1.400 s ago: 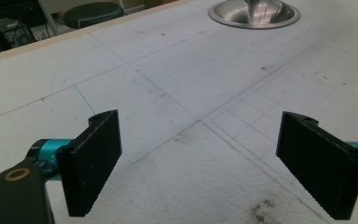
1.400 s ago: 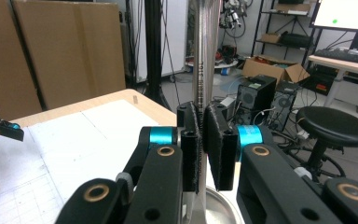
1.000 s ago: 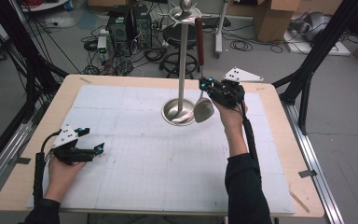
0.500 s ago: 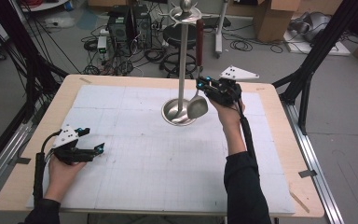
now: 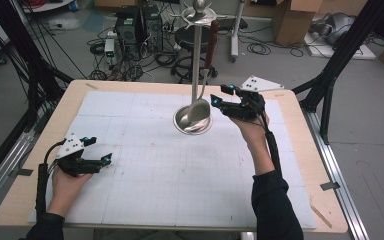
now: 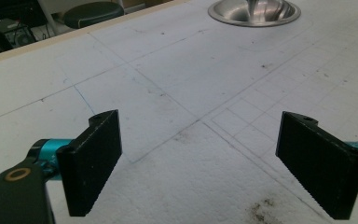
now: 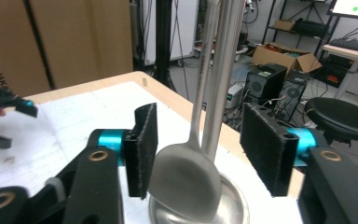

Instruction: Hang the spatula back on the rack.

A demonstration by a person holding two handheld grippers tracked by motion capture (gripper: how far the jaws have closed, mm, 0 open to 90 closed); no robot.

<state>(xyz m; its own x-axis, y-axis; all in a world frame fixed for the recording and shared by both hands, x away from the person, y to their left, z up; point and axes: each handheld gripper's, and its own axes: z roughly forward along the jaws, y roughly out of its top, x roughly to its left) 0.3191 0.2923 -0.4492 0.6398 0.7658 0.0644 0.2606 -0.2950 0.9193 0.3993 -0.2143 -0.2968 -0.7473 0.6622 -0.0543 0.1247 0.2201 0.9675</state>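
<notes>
Steel spoon hangs on the stand at twelve o'clock between the right hand-held gripper's just-spread jaws, so back out straight without bumping it.

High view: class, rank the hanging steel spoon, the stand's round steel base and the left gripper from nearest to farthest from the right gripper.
1. Hanging steel spoon, just left of the right gripper.
2. Stand's round steel base, under the spoon.
3. Left gripper, near the table's left edge.
</notes>
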